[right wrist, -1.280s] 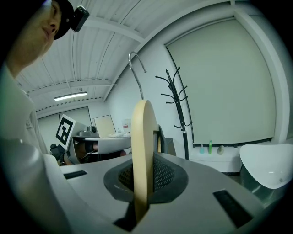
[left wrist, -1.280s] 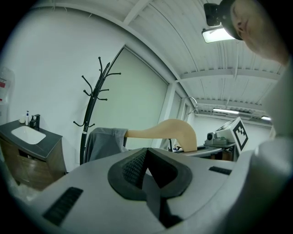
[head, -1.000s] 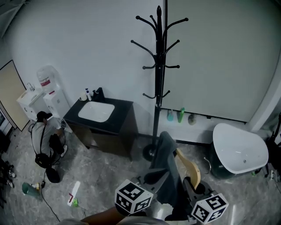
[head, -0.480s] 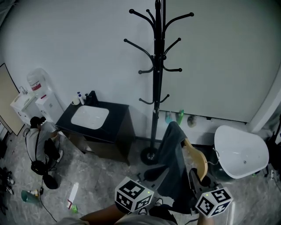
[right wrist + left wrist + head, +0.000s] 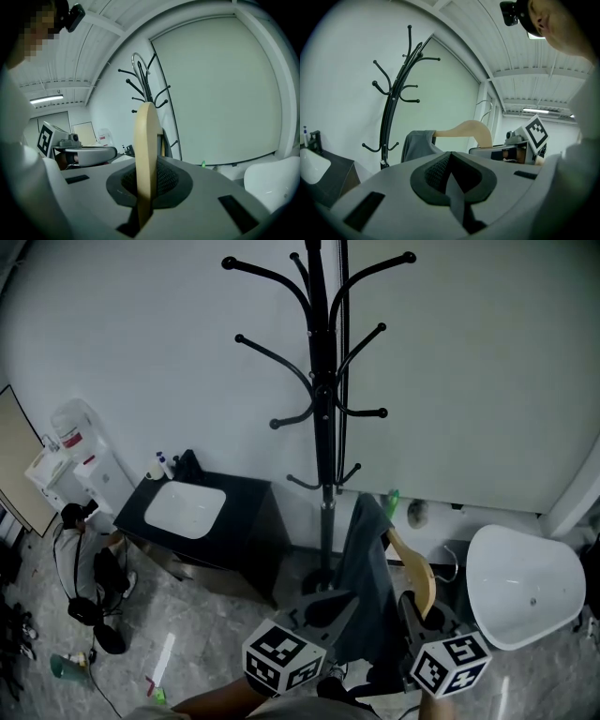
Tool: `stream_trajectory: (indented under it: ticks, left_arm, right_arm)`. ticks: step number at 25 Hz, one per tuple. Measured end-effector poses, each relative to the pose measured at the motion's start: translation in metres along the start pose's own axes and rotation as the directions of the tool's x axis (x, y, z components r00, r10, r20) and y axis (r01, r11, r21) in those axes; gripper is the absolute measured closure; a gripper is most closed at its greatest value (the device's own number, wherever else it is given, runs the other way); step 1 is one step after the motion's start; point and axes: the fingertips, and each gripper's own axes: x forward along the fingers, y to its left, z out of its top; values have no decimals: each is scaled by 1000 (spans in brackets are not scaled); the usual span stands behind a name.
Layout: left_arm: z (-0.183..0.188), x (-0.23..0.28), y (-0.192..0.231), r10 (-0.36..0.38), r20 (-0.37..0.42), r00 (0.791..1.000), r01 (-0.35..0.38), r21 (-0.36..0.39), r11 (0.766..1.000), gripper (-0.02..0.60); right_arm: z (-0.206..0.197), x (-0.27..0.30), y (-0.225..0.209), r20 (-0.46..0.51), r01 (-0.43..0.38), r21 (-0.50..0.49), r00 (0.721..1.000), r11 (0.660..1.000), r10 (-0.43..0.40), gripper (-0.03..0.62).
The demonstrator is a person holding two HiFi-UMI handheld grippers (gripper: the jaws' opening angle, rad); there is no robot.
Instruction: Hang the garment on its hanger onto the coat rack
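Observation:
A black coat rack (image 5: 323, 427) with curved hooks stands against the white wall, straight ahead. A grey garment (image 5: 364, 554) hangs on a pale wooden hanger (image 5: 418, 576), held up just right of the rack's pole. My right gripper (image 5: 419, 613) is shut on the hanger's wooden arm (image 5: 146, 159); its metal hook (image 5: 139, 64) rises in front of the rack (image 5: 158, 101). My left gripper (image 5: 322, 607) sits beside the garment's left side, shut with nothing between its jaws (image 5: 450, 174). From it I see the hanger (image 5: 465, 130), the garment (image 5: 417, 144) and the rack (image 5: 393, 105).
A black vanity with a white basin (image 5: 184, 510) stands left of the rack. A white tub (image 5: 527, 583) sits at the right. A water dispenser (image 5: 77, 442), cables and headphones (image 5: 86, 596) lie at the far left. Small bottles (image 5: 392, 503) line the wall base.
The rack has come closer and now looms larger in the head view. The hanger and garment have moved nearer its pole. Both grippers keep the same state.

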Motion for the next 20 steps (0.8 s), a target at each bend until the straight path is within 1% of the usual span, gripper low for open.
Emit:
stream_trajectory:
  ticks: [3,6,8,12,16,20]
  left_arm:
    - [10,33,18,29,6,1000,-29,-3,1000,576]
    - [19,55,38,60,15,998,-60,-3,998,577]
    - [21,62,51,75,11,997,-75,-6,997,577]
    - [31,73,74,90,9,996,-90,-9,996,576]
    - [38,85,92,67,7,998,-67,-4,998,576]
    - [45,94,115,12,-6,1000,-12,11,1000,576]
  right_arm:
    - [13,29,-25,-5,-20,-17,1000,1000,20,577]
    - [24,59,-42,-13,-32,-35,999,999,31,577]
    - [28,78,-49,-16,-19,-37,1000,999,18,577]
    - [35,104,-66,-18,41,-10,999,999,-41,577]
    - [43,129,-80,-12,111,6,994,994,-111,577]
    - [53,160,-82,-15,177,7,984,984,-177,577]
